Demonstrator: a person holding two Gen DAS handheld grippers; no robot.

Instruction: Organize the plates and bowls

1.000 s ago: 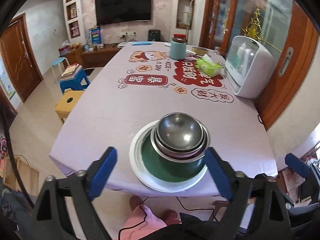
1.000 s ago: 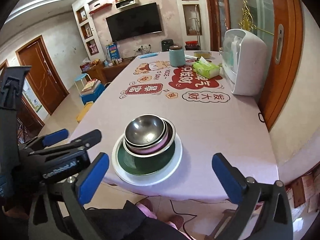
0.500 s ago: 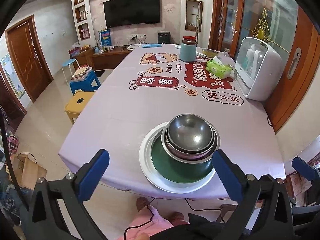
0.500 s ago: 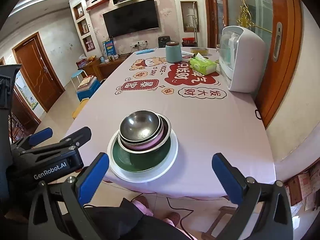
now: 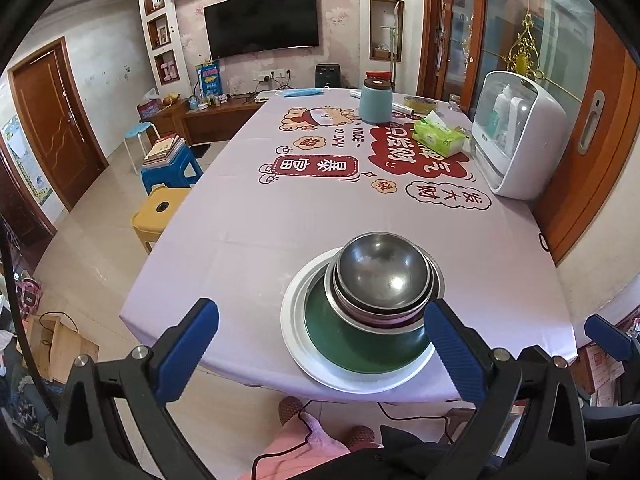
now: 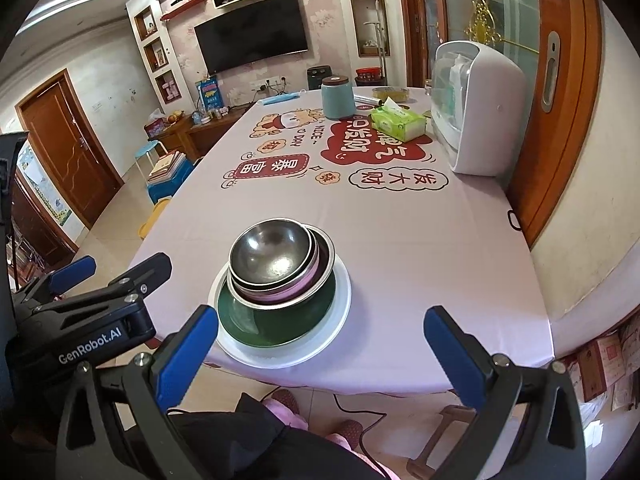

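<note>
Stack (image 5: 372, 304) (steel bowls nested in green plate on white plate) sits at table (image 5: 248, 216) near edge. L gripper (image 5: 320, 348) spread wide, empty; stack just ahead, right of its centreline. R gripper (image 6: 320, 350) also released, empty; stack ahead-left. L looks nearer, so likely reaches first.

I see one stack near the counter's (image 5: 248, 216) front edge, low and right of centre in the left view, low centre-left in the right. At the bottom lies a white plate (image 5: 296, 344), flat. On it sits a green plate (image 5: 360, 352). Above, pushed toward the far side, a wide steel bowl (image 6: 326, 258) holds a pink bowl (image 6: 296, 284), and a smaller steel bowl (image 5: 380, 270) nests on top, all upright.
</note>
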